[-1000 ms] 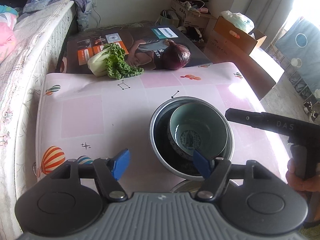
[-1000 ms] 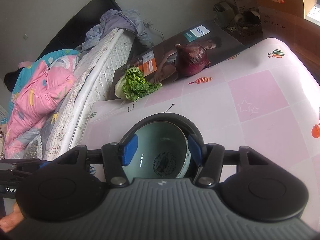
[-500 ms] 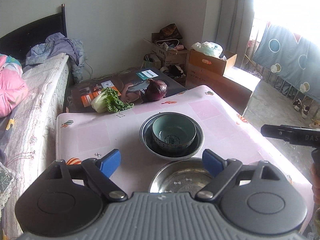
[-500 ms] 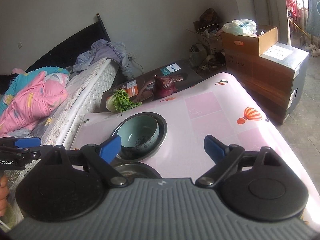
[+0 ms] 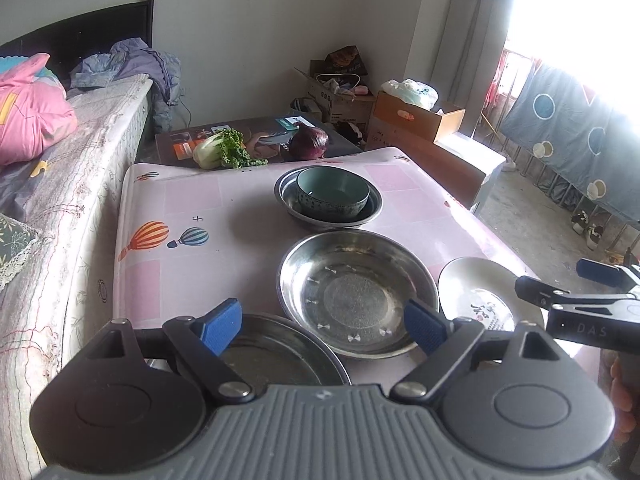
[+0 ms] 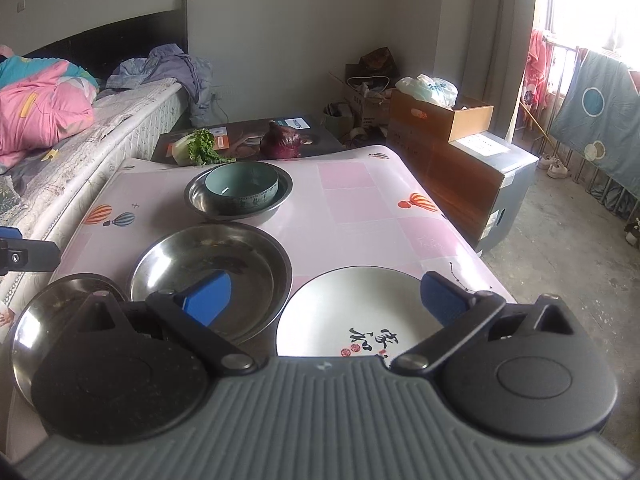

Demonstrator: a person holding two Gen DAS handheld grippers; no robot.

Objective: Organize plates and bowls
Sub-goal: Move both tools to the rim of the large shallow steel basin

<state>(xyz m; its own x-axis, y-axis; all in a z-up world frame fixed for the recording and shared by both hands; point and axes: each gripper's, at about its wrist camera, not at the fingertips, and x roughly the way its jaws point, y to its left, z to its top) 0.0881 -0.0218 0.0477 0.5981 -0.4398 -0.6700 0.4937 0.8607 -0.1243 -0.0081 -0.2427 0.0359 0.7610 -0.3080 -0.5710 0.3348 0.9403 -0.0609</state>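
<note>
Teal bowl (image 6: 241,186) nested inside a small steel bowl (image 6: 276,200) at the far part of the pink surface (image 6: 360,208). Nearer than the teal bowl: an empty large steel basin (image 6: 240,256), an empty steel plate (image 6: 44,312) partly hidden behind the tongs' body, and a white plate (image 6: 348,304) whose near edge is cut off. Left tongs (image 5: 322,326) spread, nothing between them; right tongs (image 6: 326,296) have just been opening, likewise empty.
</note>
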